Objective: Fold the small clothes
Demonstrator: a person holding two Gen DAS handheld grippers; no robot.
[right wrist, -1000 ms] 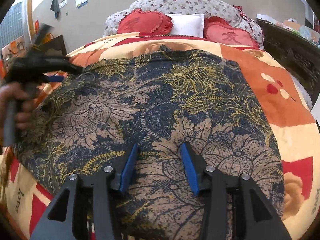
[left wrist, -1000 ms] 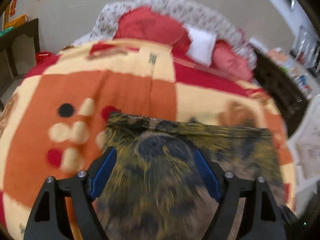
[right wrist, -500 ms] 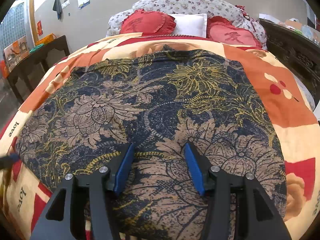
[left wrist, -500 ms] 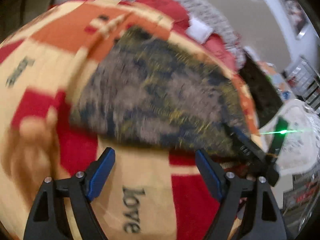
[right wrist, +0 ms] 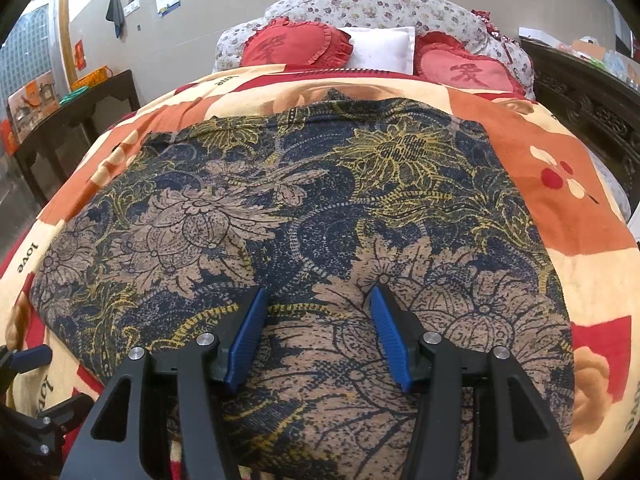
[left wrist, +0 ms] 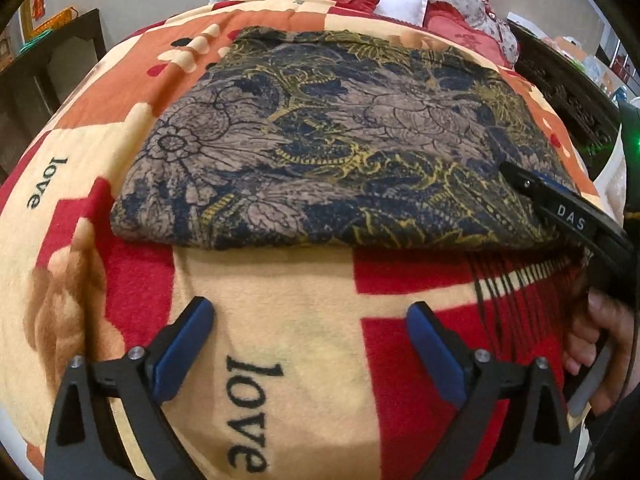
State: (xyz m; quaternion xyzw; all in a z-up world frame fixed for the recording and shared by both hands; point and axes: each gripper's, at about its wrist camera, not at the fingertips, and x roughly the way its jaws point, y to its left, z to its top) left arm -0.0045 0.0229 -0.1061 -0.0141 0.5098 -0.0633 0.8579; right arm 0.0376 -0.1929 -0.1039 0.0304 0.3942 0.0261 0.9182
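Note:
A dark blue, tan and yellow floral garment (left wrist: 328, 140) lies folded flat on the bed blanket (left wrist: 280, 332); it fills the right wrist view (right wrist: 304, 216). My left gripper (left wrist: 308, 320) is open and empty, over bare blanket just in front of the garment's near folded edge. My right gripper (right wrist: 318, 304) is open, jaws apart over the garment's near part, holding nothing. The right gripper's fingers (left wrist: 560, 208) show in the left wrist view at the garment's right corner. The left gripper's blue pad (right wrist: 30, 358) shows at the lower left of the right wrist view.
Red heart pillows (right wrist: 296, 46) and a white pillow (right wrist: 380, 48) lie at the headboard. A dark wooden table (right wrist: 72, 120) stands left of the bed. A dark carved bed frame (right wrist: 592, 112) runs along the right. Fringe threads (left wrist: 512, 280) hang under the garment's right corner.
My left gripper has swung from over the garment's left side back to the blanket in front of its near edge. The right gripper has barely moved.

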